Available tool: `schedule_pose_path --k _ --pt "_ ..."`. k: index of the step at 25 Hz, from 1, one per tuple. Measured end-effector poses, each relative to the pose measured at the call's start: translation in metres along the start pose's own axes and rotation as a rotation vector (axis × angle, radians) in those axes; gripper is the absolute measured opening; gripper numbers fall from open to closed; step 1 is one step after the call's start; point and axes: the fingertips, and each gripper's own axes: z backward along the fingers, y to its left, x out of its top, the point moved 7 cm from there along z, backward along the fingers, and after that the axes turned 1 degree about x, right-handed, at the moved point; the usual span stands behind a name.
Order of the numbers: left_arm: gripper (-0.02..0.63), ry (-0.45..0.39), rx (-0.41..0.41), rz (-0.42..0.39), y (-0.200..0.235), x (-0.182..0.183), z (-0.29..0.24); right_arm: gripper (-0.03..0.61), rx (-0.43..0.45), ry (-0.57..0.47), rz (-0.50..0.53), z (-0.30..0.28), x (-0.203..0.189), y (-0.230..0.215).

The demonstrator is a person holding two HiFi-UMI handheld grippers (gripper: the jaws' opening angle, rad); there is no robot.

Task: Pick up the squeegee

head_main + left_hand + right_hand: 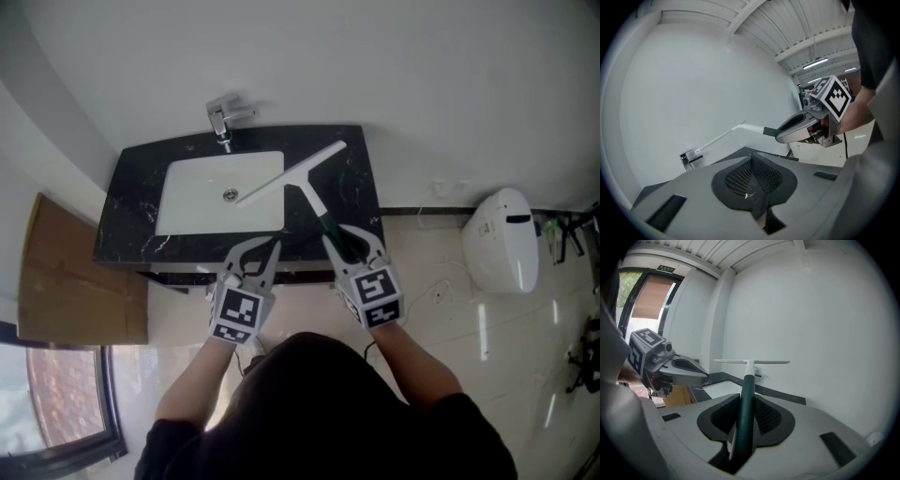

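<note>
The squeegee (298, 173) is clamped by its green handle in the right gripper (349, 242), with its white blade over the basin (202, 197) at centre frame. The left gripper (255, 255) is closed on nothing (its pads meet). For a clean lift, the clamp should be held firm so the blade is not swung into the faucet (223, 120). A black marbled counter (361, 202) is set against a white wall. Glossy tiles and cardboard (75, 281) are seen at lower left.
</note>
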Motion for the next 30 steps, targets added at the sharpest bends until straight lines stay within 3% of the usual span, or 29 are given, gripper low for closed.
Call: schedule_pose_path --k 30 --pt "0.005 -0.026 -0.029 -0.010 0.007 0.004 0.002 0.101 -0.035 -0.011 0.008 0.002 0.011 0.007"
